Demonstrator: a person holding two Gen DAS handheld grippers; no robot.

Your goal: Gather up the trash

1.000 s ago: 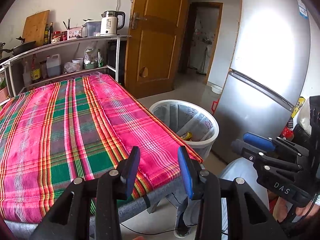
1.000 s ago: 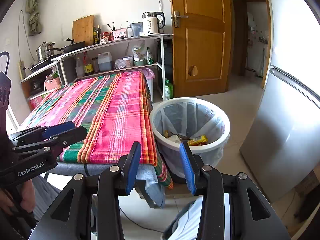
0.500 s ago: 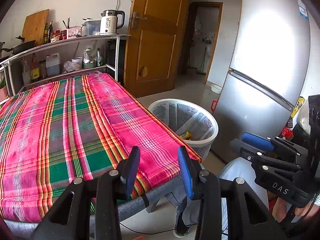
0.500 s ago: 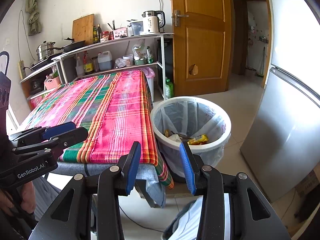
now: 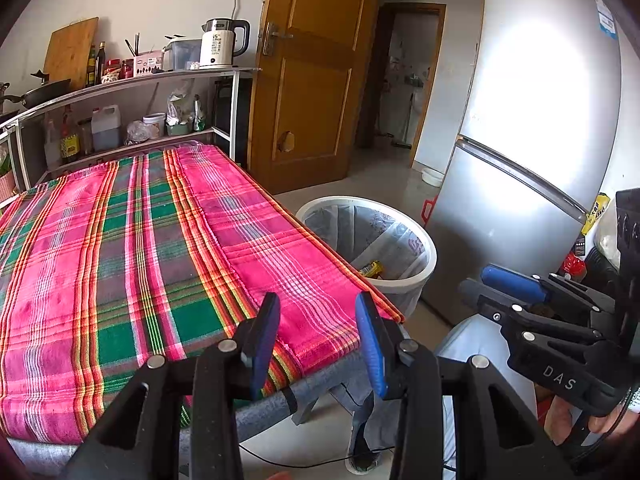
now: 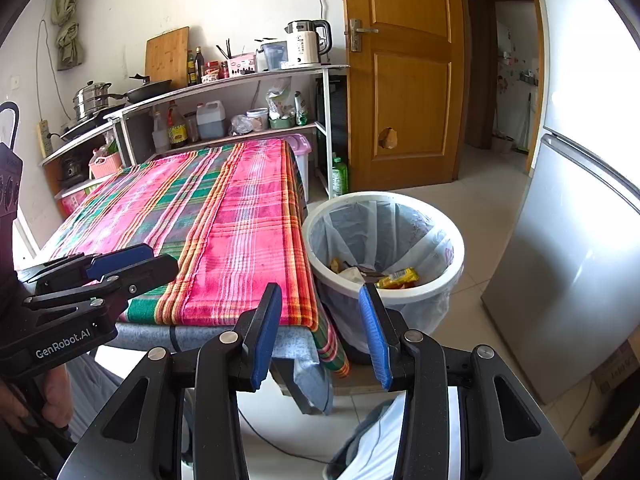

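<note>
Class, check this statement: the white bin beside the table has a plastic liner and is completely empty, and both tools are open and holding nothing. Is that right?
Not quite. The white bin is not empty: the right wrist view shows a yellow wrapper and other scraps at its bottom. The rest stands: it is lined, it stands beside the table, and the left tool and right tool are open and hold nothing.

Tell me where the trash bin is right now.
The white trash bin stands on the floor at the right edge of the plaid-covered table, between it and the silver fridge; in the left wrist view it shows right of centre.
</note>
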